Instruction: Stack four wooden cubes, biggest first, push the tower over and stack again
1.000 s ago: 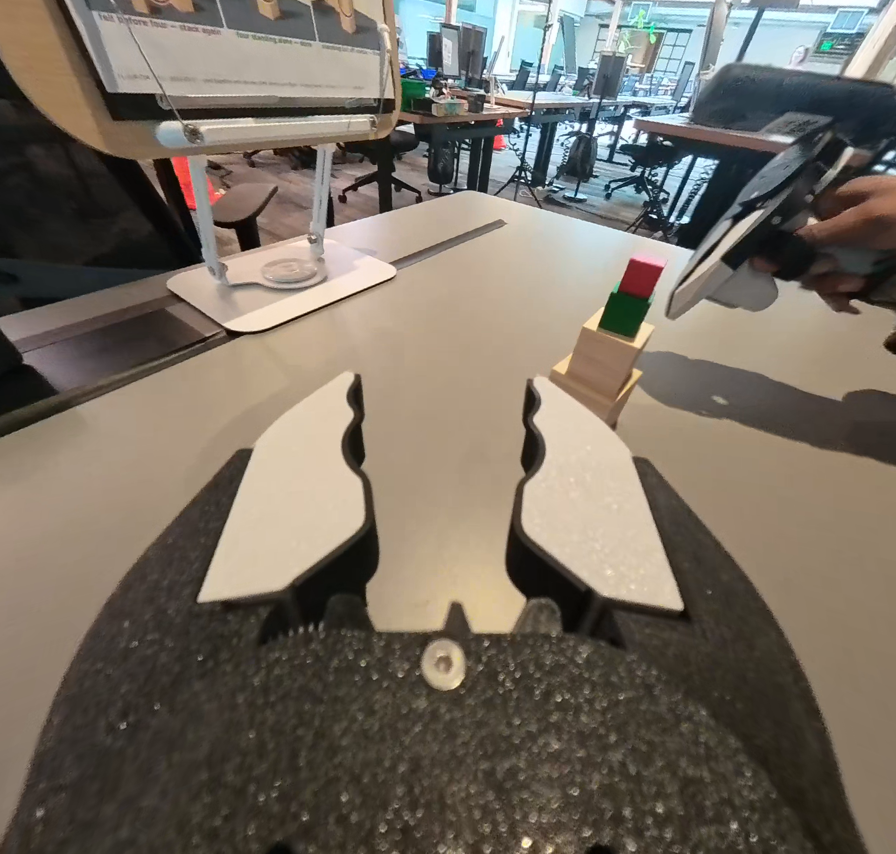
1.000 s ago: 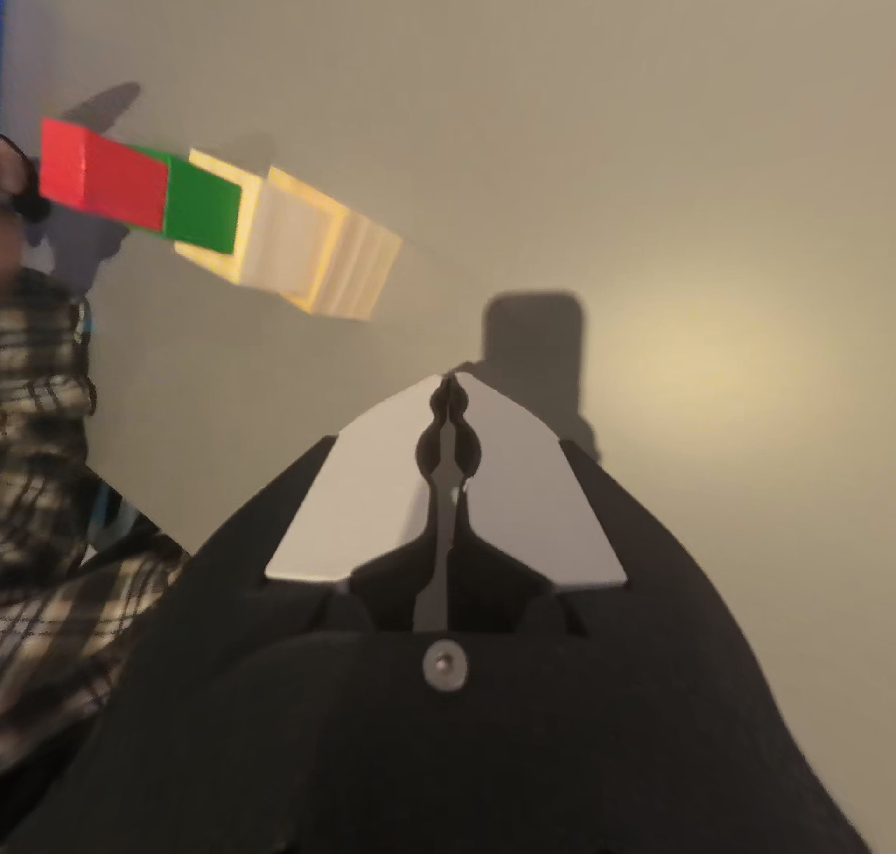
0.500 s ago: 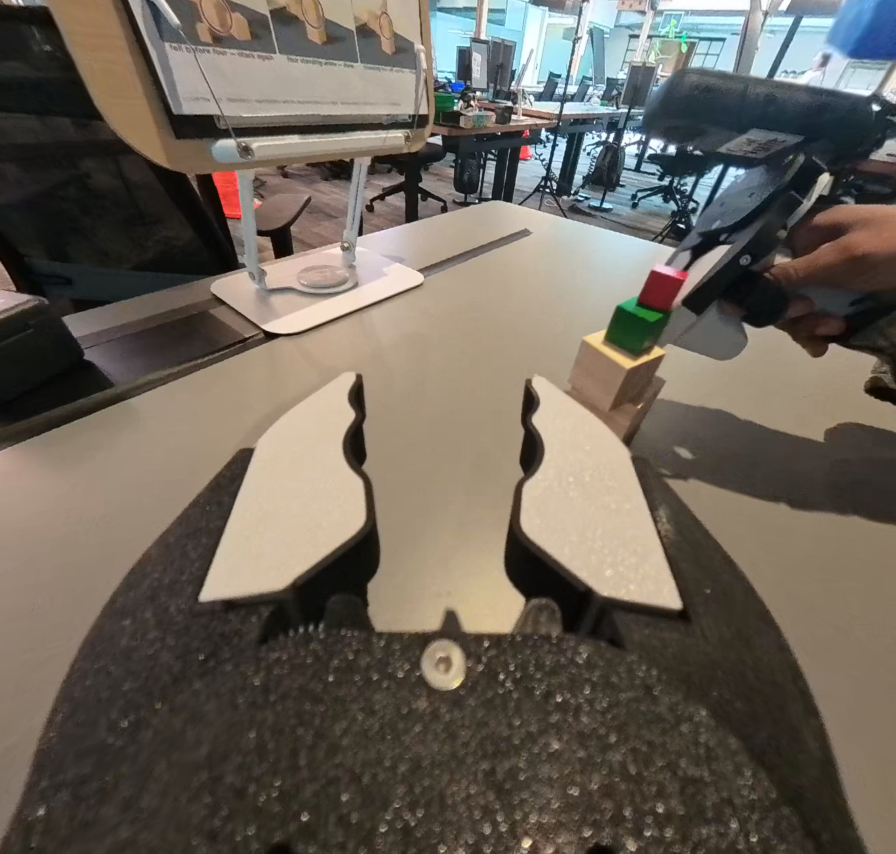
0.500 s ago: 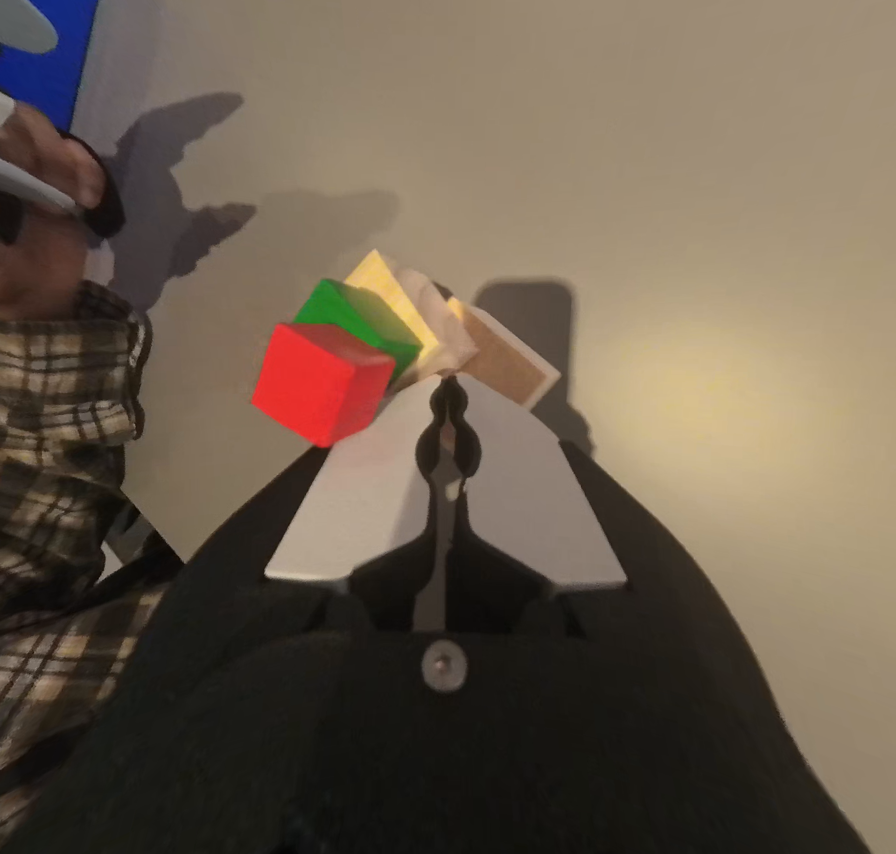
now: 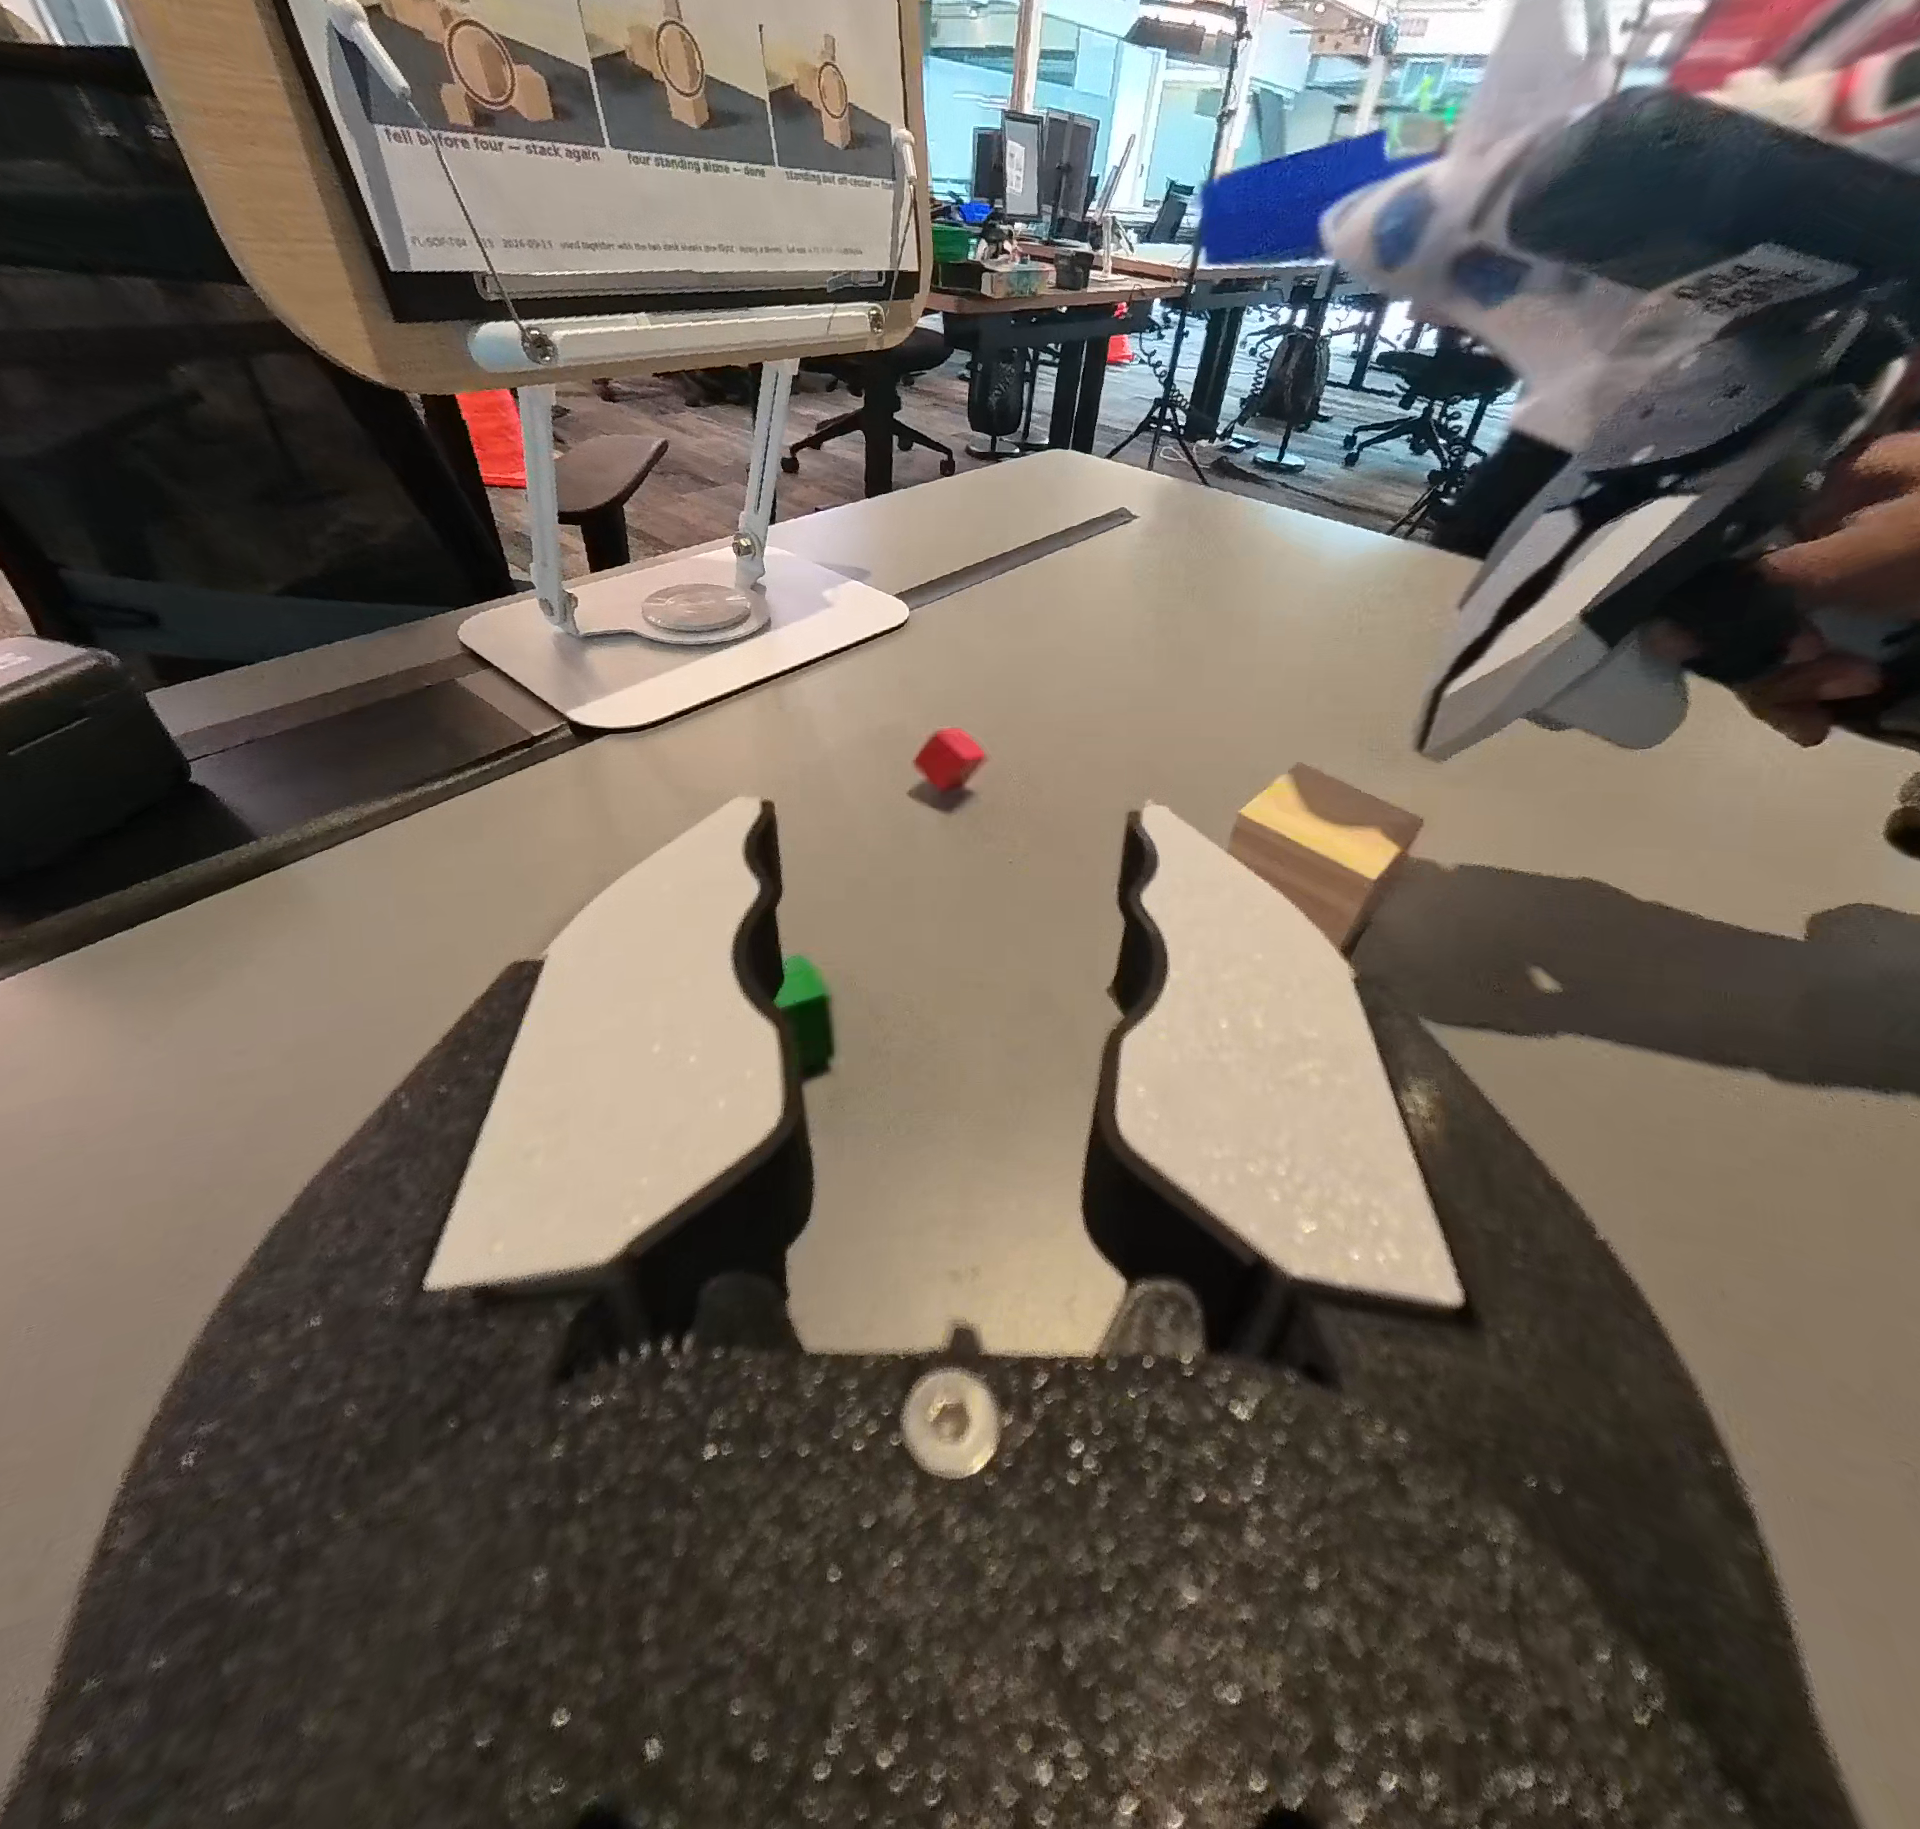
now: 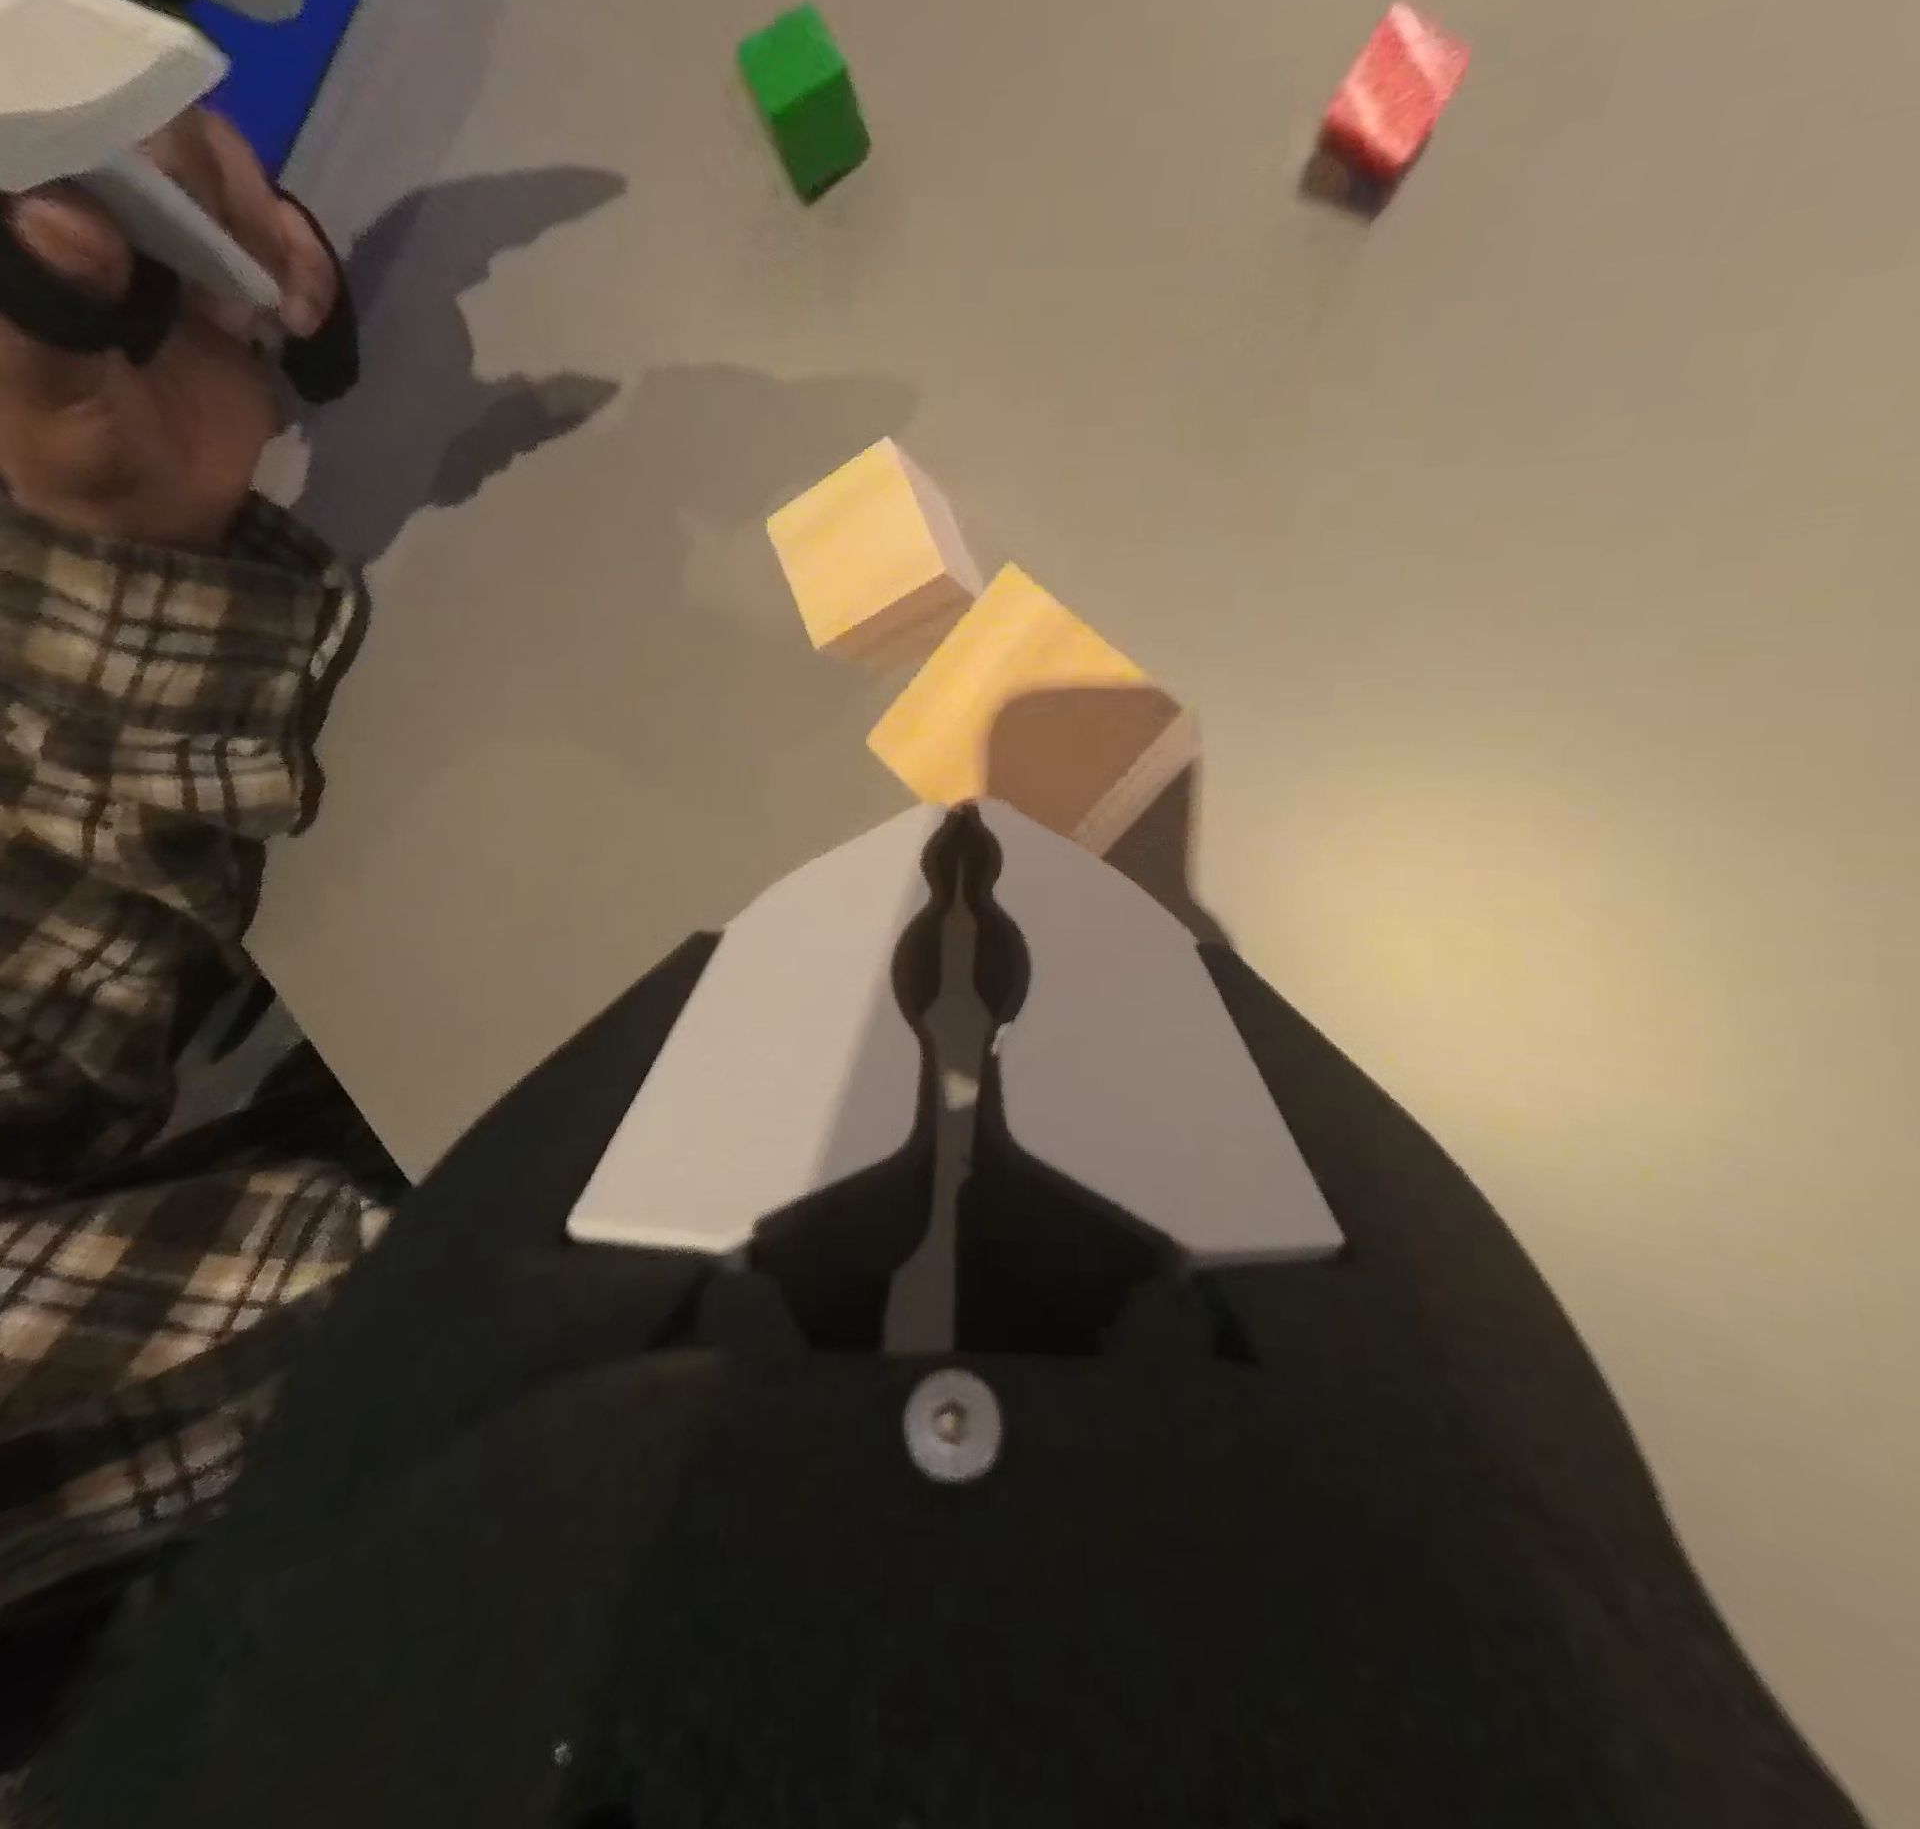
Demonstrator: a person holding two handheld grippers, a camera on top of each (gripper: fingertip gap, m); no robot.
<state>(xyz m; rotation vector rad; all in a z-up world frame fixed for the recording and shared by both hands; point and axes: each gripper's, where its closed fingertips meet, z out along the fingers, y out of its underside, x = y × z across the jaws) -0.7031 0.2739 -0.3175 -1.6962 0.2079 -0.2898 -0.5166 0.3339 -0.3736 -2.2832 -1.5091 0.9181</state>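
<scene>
The tower is down and the cubes lie scattered on the grey table (image 5: 1299, 616). The largest plain wooden cube (image 6: 1029, 730) lies just beyond my shut, empty right gripper (image 6: 966, 815); it also shows in the left wrist view (image 5: 1325, 860). A smaller plain cube (image 6: 868, 553) lies beside it. The green cube (image 6: 802, 96) and red cube (image 6: 1397, 96) lie farther off. In the left wrist view my open, empty left gripper (image 5: 945, 834) hovers low; the green cube (image 5: 808, 1010) sits by its left finger and the red cube (image 5: 948, 758) ahead. The right gripper (image 5: 1538, 636) hangs above the large cube.
A document stand with a printed sheet (image 5: 634, 117) on a white base plate (image 5: 686, 647) stands at the table's far left. A dark slot (image 5: 1008, 564) runs along the back. A plaid sleeve (image 6: 135, 761) and a hand with a controller (image 6: 135, 221) are at the left.
The right gripper swept into the four-cube tower and knocked it over. The red and green cubes rolled away to the left; the two plain cubes dropped apart. The right gripper has lifted back.
</scene>
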